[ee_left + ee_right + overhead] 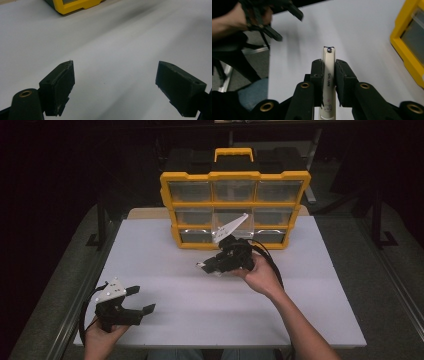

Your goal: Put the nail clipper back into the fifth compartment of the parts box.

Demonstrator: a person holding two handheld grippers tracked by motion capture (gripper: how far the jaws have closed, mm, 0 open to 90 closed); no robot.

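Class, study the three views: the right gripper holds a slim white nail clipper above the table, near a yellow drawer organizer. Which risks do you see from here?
1. The right gripper clamps the nail clipper only along its narrow sides, so the clipper may twist or slip out.
2. The yellow organizer stands upright just behind that gripper, so a careless move might knock it.
3. The left gripper is open and empty, far off, so it likely cannot steady anything.

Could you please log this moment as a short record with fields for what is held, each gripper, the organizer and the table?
held item: white nail clipper, printed SHIJIAN, pointing away from the camera
right gripper: shut on the nail clipper, held above the table
left gripper: open, nothing between its jaws
organizer: yellow case with clear drawers, standing upright at the far edge
table: white surface
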